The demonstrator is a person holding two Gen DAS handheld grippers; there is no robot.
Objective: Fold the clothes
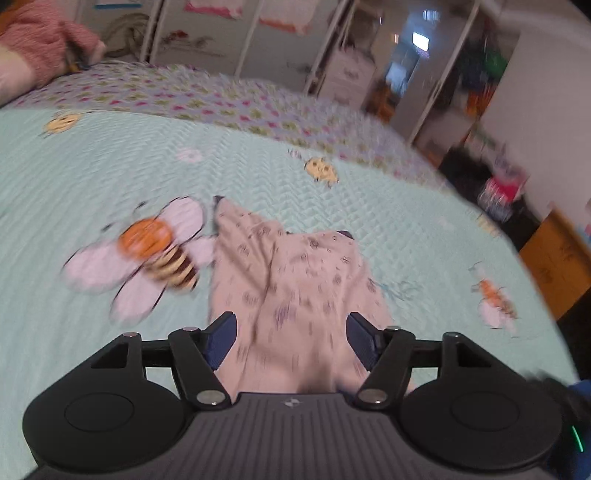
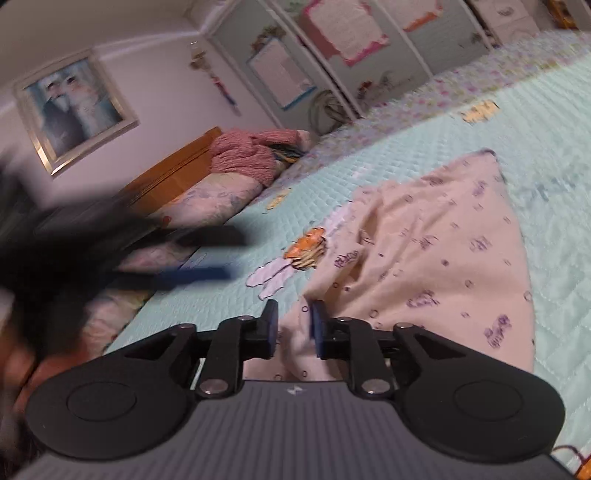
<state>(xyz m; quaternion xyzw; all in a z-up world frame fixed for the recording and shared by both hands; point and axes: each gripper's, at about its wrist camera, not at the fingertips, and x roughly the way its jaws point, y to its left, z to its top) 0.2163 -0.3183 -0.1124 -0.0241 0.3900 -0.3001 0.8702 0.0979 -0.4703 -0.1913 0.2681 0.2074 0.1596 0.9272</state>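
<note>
A pale pink garment point(image 1: 291, 280) with small purple prints lies on the light green quilted bedspread point(image 1: 110, 166). In the left wrist view my left gripper point(image 1: 291, 321) is open, its blue pads wide apart over the garment's near end. In the right wrist view my right gripper point(image 2: 293, 314) has its jaws close together with a fold of the garment point(image 2: 436, 243) between them, the cloth stretching away to the right. The left gripper point(image 2: 199, 254) shows there as a dark blur at the left, fingers apart.
The bedspread has bee patterns point(image 1: 155, 254). A pink fuzzy garment point(image 2: 247, 155) lies by the wooden headboard point(image 2: 173, 166) on a pillow. White wardrobe doors point(image 1: 258, 33) stand behind the bed. Cluttered floor and a wooden edge point(image 1: 554, 258) lie past the bed's right side.
</note>
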